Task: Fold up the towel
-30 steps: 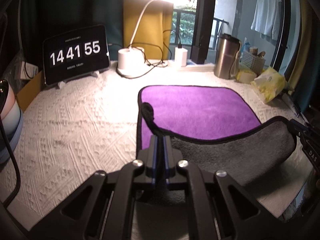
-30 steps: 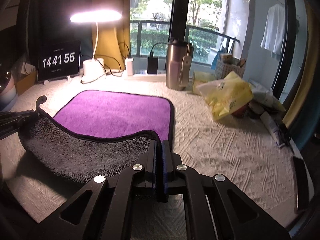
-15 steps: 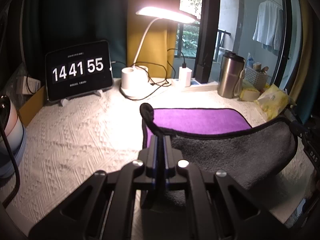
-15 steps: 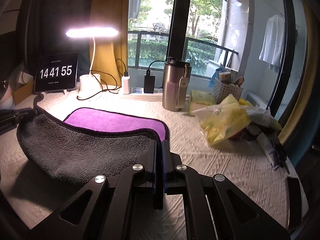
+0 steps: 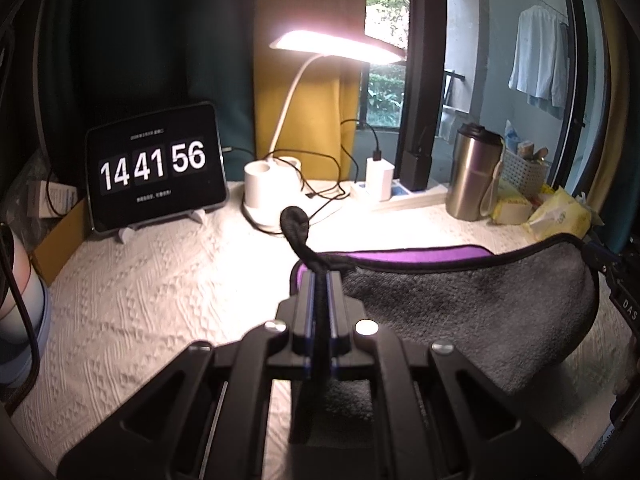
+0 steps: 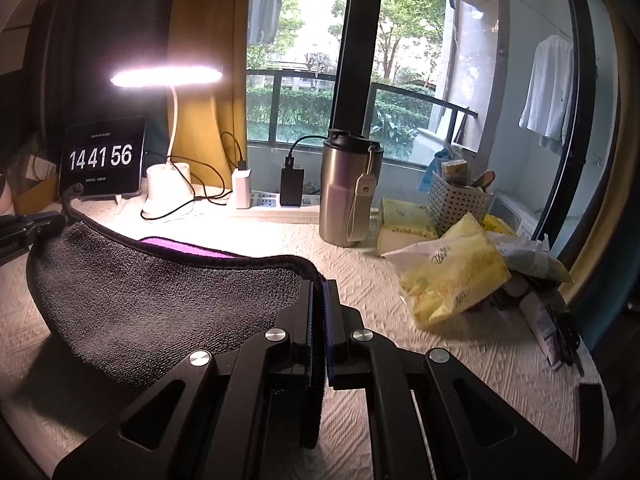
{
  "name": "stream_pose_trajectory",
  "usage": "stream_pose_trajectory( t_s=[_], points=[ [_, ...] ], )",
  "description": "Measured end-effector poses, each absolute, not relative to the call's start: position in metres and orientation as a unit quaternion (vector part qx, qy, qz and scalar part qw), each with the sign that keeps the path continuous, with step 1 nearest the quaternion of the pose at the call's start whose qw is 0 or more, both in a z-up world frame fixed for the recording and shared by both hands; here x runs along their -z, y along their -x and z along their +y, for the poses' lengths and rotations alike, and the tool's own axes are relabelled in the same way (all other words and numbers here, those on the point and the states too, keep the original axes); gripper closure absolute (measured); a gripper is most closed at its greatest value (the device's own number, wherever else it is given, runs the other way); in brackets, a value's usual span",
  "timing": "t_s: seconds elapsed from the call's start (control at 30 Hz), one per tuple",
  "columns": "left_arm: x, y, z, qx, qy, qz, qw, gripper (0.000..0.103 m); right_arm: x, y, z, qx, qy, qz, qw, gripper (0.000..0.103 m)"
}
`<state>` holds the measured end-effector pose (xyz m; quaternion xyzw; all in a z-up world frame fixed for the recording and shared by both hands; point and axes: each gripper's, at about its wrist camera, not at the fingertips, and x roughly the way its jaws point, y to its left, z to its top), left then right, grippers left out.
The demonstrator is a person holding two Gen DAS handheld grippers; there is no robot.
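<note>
The towel (image 5: pixel 460 300) is purple on one side and grey on the other, with a black hem. Its near edge is lifted and hangs as a grey curtain between my two grippers; a thin purple strip (image 5: pixel 420 256) shows behind it. My left gripper (image 5: pixel 319 276) is shut on the towel's left corner, whose black loop (image 5: pixel 295 220) sticks up above the jaws. My right gripper (image 6: pixel 318 284) is shut on the towel's (image 6: pixel 168 300) right corner. The left gripper also shows at the left edge of the right wrist view (image 6: pixel 28 228).
On the white textured tablecloth (image 5: pixel 140 300) stand a tablet clock (image 5: pixel 156 168), a lit desk lamp (image 5: pixel 272 192), a power strip with chargers (image 6: pixel 272 200) and a steel tumbler (image 6: pixel 348 192). Yellow tissue packs (image 6: pixel 452 276) and a white basket (image 6: pixel 456 204) lie at the right.
Both grippers have raised the towel's near edge and carried it toward the far side. The grey underside now hides nearly all of the purple face.
</note>
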<state>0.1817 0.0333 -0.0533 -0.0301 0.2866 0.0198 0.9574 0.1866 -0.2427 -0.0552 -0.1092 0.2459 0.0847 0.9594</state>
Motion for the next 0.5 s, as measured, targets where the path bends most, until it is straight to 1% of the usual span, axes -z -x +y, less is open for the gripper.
stream_pose_trajectory(
  t_s=[0.5],
  points=[
    [0.055,-0.216,0.034,-0.025,0.021,0.277,0.96,0.097,0.055,-0.219,-0.24,-0.087,0.112,0.24,0.96,0.098]
  ],
)
